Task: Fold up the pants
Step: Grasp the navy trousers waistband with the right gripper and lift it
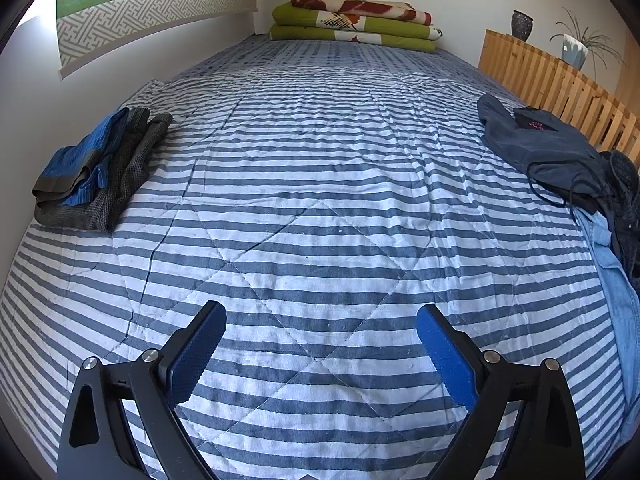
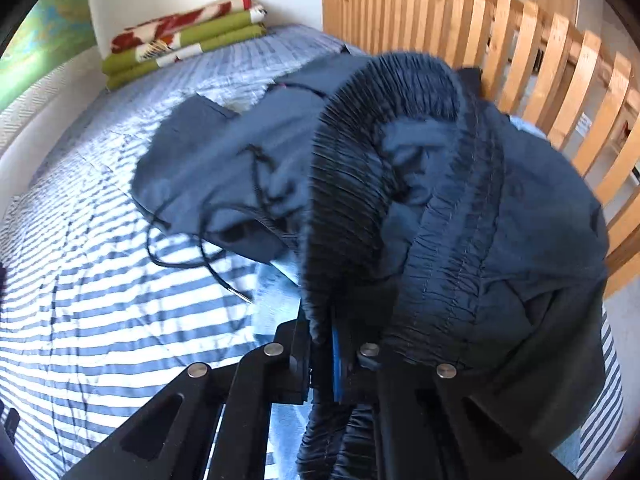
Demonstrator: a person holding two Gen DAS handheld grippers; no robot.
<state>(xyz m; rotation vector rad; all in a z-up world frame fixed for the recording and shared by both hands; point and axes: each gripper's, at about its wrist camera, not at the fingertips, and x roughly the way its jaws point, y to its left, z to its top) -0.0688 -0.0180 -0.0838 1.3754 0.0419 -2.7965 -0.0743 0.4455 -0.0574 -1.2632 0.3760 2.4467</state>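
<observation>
My right gripper (image 2: 332, 344) is shut on the ribbed elastic waistband of dark navy pants (image 2: 460, 208), which bulge up in front of the camera and hide most of the fingers. Another navy garment with a black drawstring (image 2: 224, 168) lies behind them on the striped bedspread (image 2: 100, 300), and light blue denim (image 2: 276, 284) shows underneath. In the left wrist view the same heap lies at the bed's right edge: the navy garment (image 1: 536, 140), the dark pants (image 1: 624, 180) and the denim (image 1: 616, 280). My left gripper (image 1: 320, 312) hovers open over the bare striped bedspread (image 1: 320, 200), its blue pads wide apart.
A folded stack of clothes (image 1: 100, 168) sits at the bed's left edge by the wall. Folded green and red blankets (image 1: 352, 20) lie at the far end. A wooden slatted rail (image 1: 560, 88) borders the right side, with a vase (image 1: 522, 24) and a plant (image 1: 576, 48) behind it.
</observation>
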